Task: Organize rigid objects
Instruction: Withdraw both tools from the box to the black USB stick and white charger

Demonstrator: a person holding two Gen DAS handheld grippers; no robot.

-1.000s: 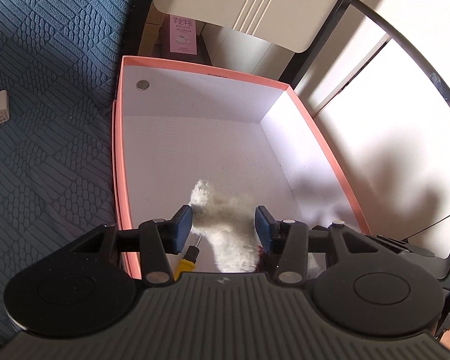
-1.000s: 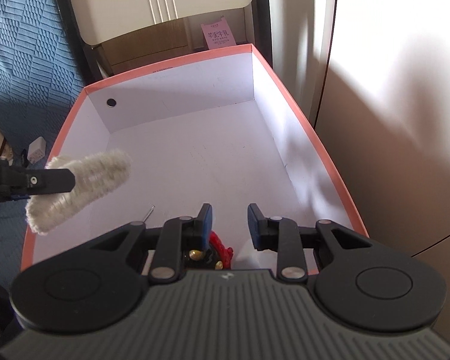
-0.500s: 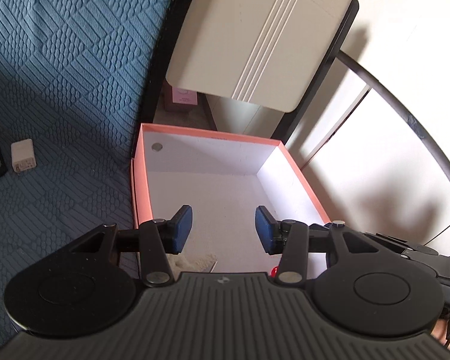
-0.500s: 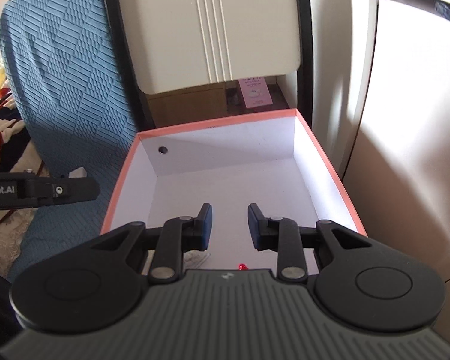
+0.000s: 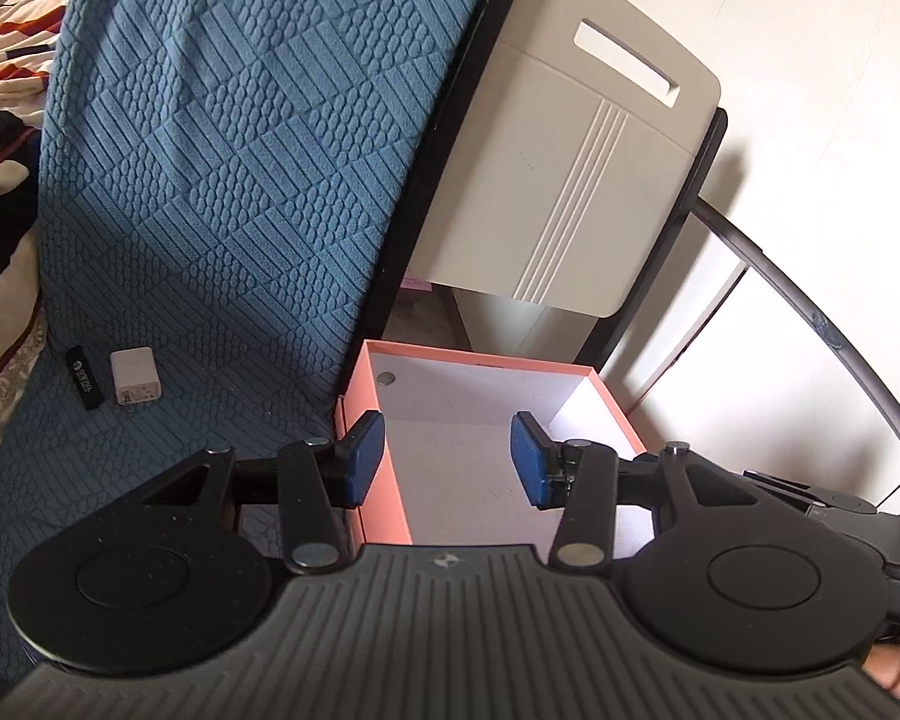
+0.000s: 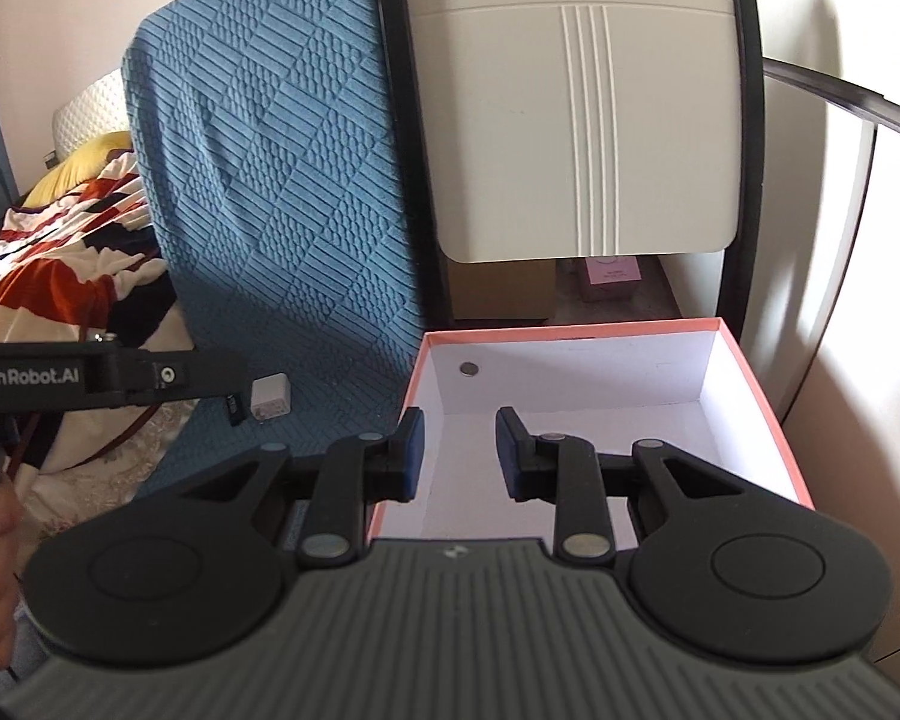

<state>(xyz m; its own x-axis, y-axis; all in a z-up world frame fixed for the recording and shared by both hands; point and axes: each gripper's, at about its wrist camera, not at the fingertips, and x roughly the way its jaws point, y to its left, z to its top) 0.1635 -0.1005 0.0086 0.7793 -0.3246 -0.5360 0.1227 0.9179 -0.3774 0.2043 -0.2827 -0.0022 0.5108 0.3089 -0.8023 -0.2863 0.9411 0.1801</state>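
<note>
A pink box with a white inside (image 5: 378,480) stands on the floor beside the blue sofa; it also shows in the right wrist view (image 6: 756,378). My left gripper (image 5: 447,459) is open and empty, high above the box's near left part. My right gripper (image 6: 457,453) is open and empty above the box's near left corner. A white charger cube (image 5: 133,375) and a black stick (image 5: 84,387) lie on the blue sofa cover, left of the box. The charger also shows in the right wrist view (image 6: 270,399). The box's near floor is hidden by the grippers.
A beige panel with a handle slot (image 5: 570,168) leans behind the box in a black frame. A small pink carton (image 6: 612,276) and a brown cardboard box (image 6: 501,294) sit under it. A patterned blanket (image 6: 60,258) lies at the left. The left tool's arm (image 6: 90,375) crosses the right view.
Both grippers have risen and pulled back from the box. The white fluffy item the left gripper was over now lies out of view in the box. The sofa items came into view.
</note>
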